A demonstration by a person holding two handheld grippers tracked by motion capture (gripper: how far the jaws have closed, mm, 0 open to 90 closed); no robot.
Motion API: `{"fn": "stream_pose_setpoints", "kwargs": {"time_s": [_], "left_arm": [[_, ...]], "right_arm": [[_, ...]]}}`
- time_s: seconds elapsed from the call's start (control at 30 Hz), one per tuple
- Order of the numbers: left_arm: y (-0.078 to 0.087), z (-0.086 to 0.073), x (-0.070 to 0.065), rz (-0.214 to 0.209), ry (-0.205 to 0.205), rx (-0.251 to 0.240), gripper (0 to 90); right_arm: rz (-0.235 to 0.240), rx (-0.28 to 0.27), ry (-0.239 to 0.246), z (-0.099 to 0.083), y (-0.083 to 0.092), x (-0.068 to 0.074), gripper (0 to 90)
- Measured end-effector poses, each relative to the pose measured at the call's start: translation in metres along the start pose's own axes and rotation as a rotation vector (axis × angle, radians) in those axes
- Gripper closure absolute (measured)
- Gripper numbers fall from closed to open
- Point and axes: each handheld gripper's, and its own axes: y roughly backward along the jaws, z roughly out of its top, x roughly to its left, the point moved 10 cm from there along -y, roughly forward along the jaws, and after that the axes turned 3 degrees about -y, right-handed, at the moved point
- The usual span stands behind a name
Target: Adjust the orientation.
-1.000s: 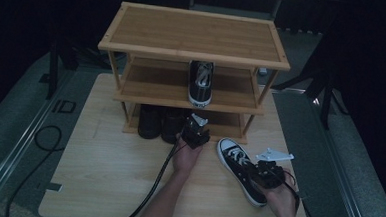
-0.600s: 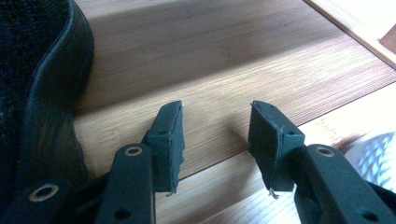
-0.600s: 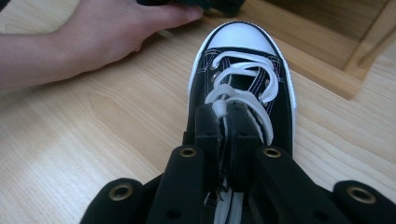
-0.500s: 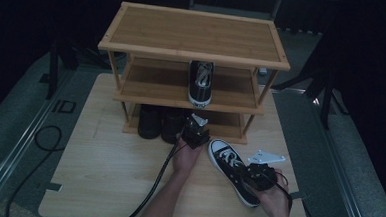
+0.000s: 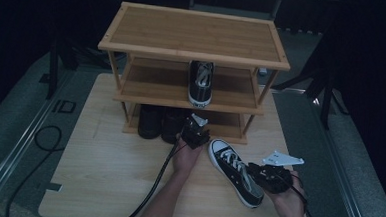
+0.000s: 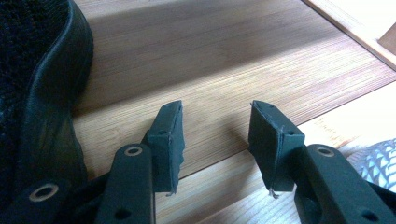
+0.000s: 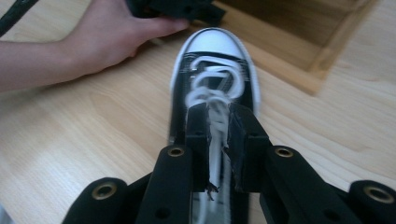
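Note:
A black high-top sneaker [image 5: 233, 165] with white laces and toe cap [image 7: 215, 70] lies on the table, toe toward the rack. My right gripper [image 5: 256, 173] [image 7: 218, 109] is over its heel end. Its jaws have just been opening and stand loosely on either side of the tongue and laces. My left gripper [image 5: 194, 128] [image 6: 215, 112] is open with nothing between its jaws, at the front edge of the rack's bottom shelf [image 6: 210, 60]. It sits beside a black shoe [image 6: 42, 93]. A matching sneaker [image 5: 201, 84] stands on the middle shelf.
The three-tier bamboo shoe rack [image 5: 195, 33] stands at the back of the wooden table [image 5: 102, 169]. Two black shoes [image 5: 150, 121] sit on its bottom shelf at the left. Cables trail from the grippers toward the table's front edge.
The right gripper slid the sneaker slightly left toward the left hand, then eased back a little to the right. The left gripper has stayed where it was.

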Motion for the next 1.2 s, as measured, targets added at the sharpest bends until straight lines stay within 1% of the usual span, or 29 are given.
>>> {"fn": "stream_pose_setpoints", "kwargs": {"time_s": [0.1, 0.2, 0.3, 0.43, 0.53, 0.6, 0.67, 0.77, 0.97, 1.07, 1.13, 1.2], "left_arm": [[0.000, 0.000, 0.000, 0.000, 0.000, 0.000, 55.6], [0.000, 0.000, 0.000, 0.000, 0.000, 0.000, 55.6], [0.000, 0.000, 0.000, 0.000, 0.000, 0.000, 55.6], [0.000, 0.000, 0.000, 0.000, 0.000, 0.000, 55.6], [0.000, 0.000, 0.000, 0.000, 0.001, 0.000, 55.6], [0.000, 0.000, 0.000, 0.000, 0.000, 0.000, 55.5], [0.000, 0.000, 0.000, 0.000, 0.000, 0.000, 55.6], [0.000, 0.000, 0.000, 0.000, 0.000, 0.000, 55.6], [0.000, 0.000, 0.000, 0.000, 0.000, 0.000, 55.6], [0.000, 0.000, 0.000, 0.000, 0.000, 0.000, 55.6], [0.000, 0.000, 0.000, 0.000, 0.001, 0.000, 55.6], [0.000, 0.000, 0.000, 0.000, 0.000, 0.000, 55.6]], "right_arm": [[-0.023, 0.015, -0.015, -0.004, 0.004, -0.010, 78.2], [-0.026, 0.046, -0.032, -0.013, 0.000, -0.015, 76.2], [-0.017, 0.070, -0.029, -0.022, -0.006, -0.013, 75.9], [-0.027, 0.102, -0.024, -0.028, -0.016, -0.012, 75.8], [-0.049, 0.131, -0.011, -0.029, -0.024, -0.013, 79.1], [-0.045, 0.147, -0.008, -0.029, -0.029, -0.013, 82.7], [-0.050, 0.156, 0.001, -0.028, -0.032, -0.012, 83.7], [-0.048, 0.164, 0.001, -0.028, -0.036, -0.012, 83.7], [-0.030, 0.170, -0.020, -0.026, -0.042, -0.013, 83.0], [-0.019, 0.161, -0.031, -0.026, -0.043, -0.014, 83.4], [-0.024, 0.154, -0.030, -0.026, -0.043, -0.014, 86.4], [-0.039, 0.140, -0.024, -0.025, -0.042, -0.014, 88.2]]}}
